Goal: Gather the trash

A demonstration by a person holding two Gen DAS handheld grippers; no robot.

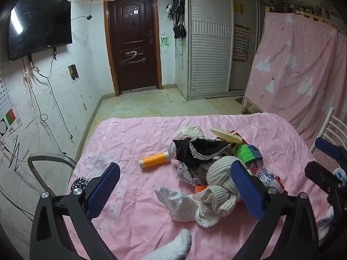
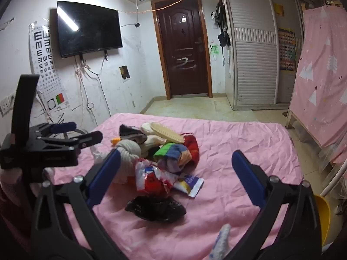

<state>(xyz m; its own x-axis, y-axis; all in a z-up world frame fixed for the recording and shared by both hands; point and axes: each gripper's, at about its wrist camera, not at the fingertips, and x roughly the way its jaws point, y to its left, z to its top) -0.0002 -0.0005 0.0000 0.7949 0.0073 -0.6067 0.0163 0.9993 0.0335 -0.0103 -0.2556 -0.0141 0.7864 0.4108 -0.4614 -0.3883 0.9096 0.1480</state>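
A pile of clothes and trash lies on the pink-covered table [image 1: 134,216]. In the left wrist view a crumpled white plastic bag [image 1: 175,201] lies between the fingers of my open, empty left gripper [image 1: 175,186], beside a cream knitted item [image 1: 221,173]. In the right wrist view a red and white wrapper [image 2: 151,177], a white and blue packet [image 2: 190,183] and a crumpled black plastic bag [image 2: 156,208] lie between the fingers of my open, empty right gripper [image 2: 175,169]. The left gripper also shows at that view's left [image 2: 71,134].
An orange thread spool [image 1: 154,160], a cream brush [image 1: 226,135], black cloth [image 1: 201,149] and coloured knitwear [image 2: 173,151] lie in the pile. A grey chair back [image 1: 52,162] stands left of the table, a white chair [image 1: 331,127] right. A yellow bin [image 2: 323,216] stands at lower right.
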